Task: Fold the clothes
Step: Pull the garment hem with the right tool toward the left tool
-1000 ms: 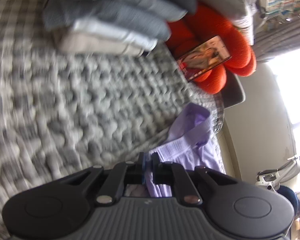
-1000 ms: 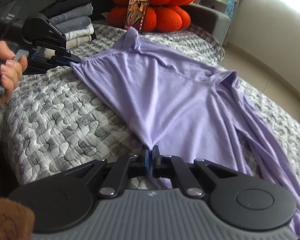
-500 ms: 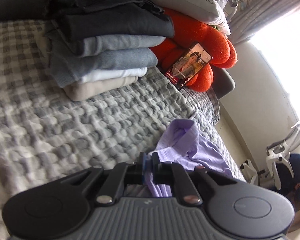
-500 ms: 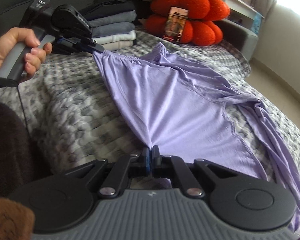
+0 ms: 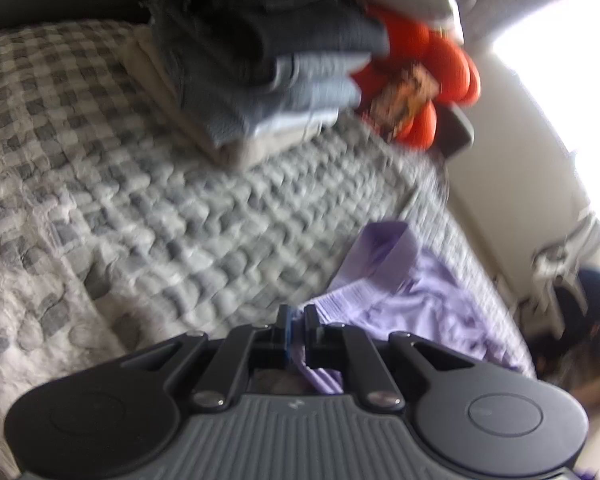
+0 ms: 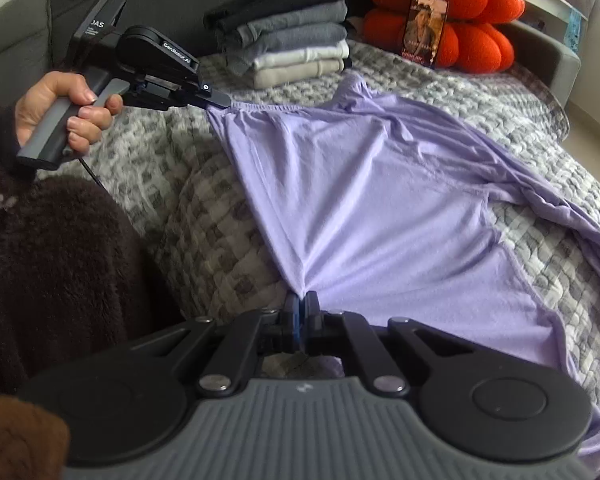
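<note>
A lilac long-sleeved shirt (image 6: 380, 200) lies spread on the grey quilted bed cover (image 6: 204, 216). My right gripper (image 6: 300, 304) is shut on its near edge. My left gripper (image 6: 224, 101), held by a hand at the left, is shut on the shirt's far corner near the collar, and the edge between the two grippers is taut. In the left wrist view my left gripper (image 5: 296, 316) pinches the lilac fabric (image 5: 412, 300), which bunches to its right. One sleeve (image 6: 572, 216) trails off to the right.
A stack of folded grey, white and beige clothes (image 6: 292, 44) sits at the back of the bed, also in the left wrist view (image 5: 268, 92). Orange cushions (image 6: 452, 12) with a phone (image 6: 424, 28) leaning on them are at the back right. A dark fuzzy sleeve (image 6: 60, 264) fills the left.
Both grippers have pulled the shirt toward the near left side of the bed, keeping hold. The left gripper has dropped lower and the shirt lies flatter.
</note>
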Action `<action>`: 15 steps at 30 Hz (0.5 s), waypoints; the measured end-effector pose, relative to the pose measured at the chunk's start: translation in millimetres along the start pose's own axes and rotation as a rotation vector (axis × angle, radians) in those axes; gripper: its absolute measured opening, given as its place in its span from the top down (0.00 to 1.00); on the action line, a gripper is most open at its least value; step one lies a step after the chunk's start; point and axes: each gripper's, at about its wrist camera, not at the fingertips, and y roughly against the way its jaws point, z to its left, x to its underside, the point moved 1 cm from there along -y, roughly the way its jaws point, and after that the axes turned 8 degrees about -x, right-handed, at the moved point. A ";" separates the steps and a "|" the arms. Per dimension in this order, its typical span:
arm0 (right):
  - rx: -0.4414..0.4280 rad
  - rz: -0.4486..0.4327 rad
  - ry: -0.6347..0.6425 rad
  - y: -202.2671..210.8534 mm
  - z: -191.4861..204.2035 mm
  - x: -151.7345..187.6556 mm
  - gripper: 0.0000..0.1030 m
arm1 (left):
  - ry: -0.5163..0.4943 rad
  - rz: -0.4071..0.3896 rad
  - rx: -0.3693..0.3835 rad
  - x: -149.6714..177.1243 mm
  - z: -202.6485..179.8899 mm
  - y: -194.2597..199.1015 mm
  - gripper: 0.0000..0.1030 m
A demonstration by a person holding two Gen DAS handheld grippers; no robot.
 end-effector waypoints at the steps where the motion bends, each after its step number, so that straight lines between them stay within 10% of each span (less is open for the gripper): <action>1: -0.006 0.013 -0.004 -3.2 -0.3 0.7 0.97 | -0.012 0.009 0.002 0.6 1.9 -1.0 0.95; 7: -0.059 0.036 0.013 -4.9 2.9 -4.0 0.87 | -0.081 0.062 0.014 4.4 13.6 -7.1 0.90; 10: -0.099 0.002 -0.016 1.4 -3.7 -14.9 0.86 | -0.090 0.100 0.048 3.4 19.9 -10.9 0.70; 15: -0.108 -0.067 -0.100 1.0 -24.7 -45.6 0.56 | -0.062 0.163 0.133 -1.5 32.8 -17.2 0.66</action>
